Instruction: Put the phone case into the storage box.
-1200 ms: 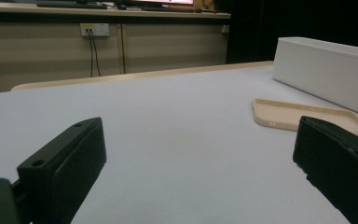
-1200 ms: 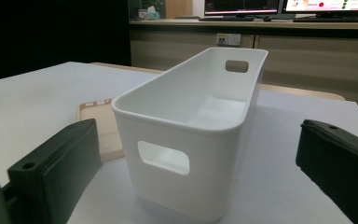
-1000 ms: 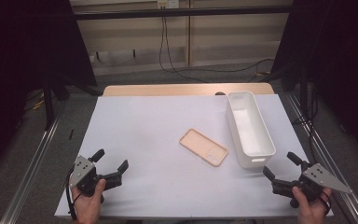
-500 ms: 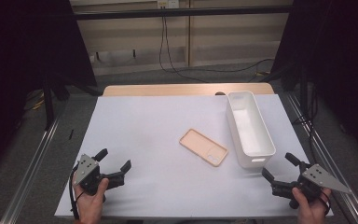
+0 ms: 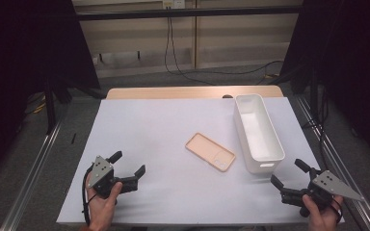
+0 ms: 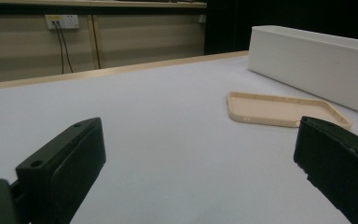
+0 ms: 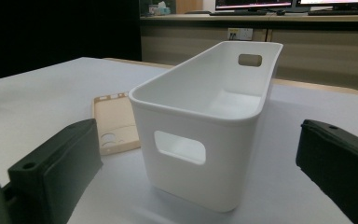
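Observation:
A beige phone case (image 5: 210, 151) (image 6: 284, 109) (image 7: 113, 123) lies flat near the middle of the white table cover. Just to its right stands a long white bin (image 5: 257, 131) (image 6: 313, 60) (image 7: 200, 116), with nothing in it. My left gripper (image 5: 126, 165) (image 6: 200, 172) rests open at the front left of the table, its jaws wide apart and pointing toward the case, well short of it. My right gripper (image 5: 289, 174) (image 7: 196, 172) stands open at the front right, just in front of the bin's near end.
The white cover (image 5: 164, 130) spreads over a wooden table whose far edge (image 5: 192, 92) shows beyond it. Metal rails (image 5: 33, 168) run along both sides of the table. Cables hang on the wall behind.
Both grippers have shifted only slightly at the table's front edge. The case and the bin have not moved.

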Available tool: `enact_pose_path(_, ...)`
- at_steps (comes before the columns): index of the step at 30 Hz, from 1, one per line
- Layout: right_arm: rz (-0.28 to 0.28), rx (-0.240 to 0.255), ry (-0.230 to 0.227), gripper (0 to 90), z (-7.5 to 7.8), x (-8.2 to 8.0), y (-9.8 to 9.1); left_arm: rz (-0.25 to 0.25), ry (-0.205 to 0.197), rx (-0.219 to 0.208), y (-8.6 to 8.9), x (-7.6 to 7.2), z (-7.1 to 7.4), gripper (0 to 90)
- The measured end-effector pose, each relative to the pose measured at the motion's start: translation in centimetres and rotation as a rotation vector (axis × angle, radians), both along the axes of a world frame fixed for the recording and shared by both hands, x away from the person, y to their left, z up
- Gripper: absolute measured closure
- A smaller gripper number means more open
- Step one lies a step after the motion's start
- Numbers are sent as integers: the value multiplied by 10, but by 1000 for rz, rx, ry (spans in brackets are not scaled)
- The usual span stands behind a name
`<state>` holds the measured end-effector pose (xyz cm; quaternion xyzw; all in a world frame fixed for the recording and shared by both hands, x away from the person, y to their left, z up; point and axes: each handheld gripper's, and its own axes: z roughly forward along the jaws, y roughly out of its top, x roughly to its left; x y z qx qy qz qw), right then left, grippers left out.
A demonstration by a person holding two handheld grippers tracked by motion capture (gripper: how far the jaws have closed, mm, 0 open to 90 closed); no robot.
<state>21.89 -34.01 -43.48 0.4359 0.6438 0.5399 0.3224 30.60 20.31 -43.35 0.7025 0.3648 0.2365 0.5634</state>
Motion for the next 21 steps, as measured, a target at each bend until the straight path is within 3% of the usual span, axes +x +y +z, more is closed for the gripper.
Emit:
enact_pose_path(7,-9,4,-6,0,1,-1,1,-15,10,3,-13,4,-2,21)
enact_pose_path(15,-6,3,-4,0,0,-1,1,-17,-5,1,-24,11,-1,20)
enact_pose_path(21,-3,-3,0,0,0,-1,1,-79,3,8,-37,17,2,23)
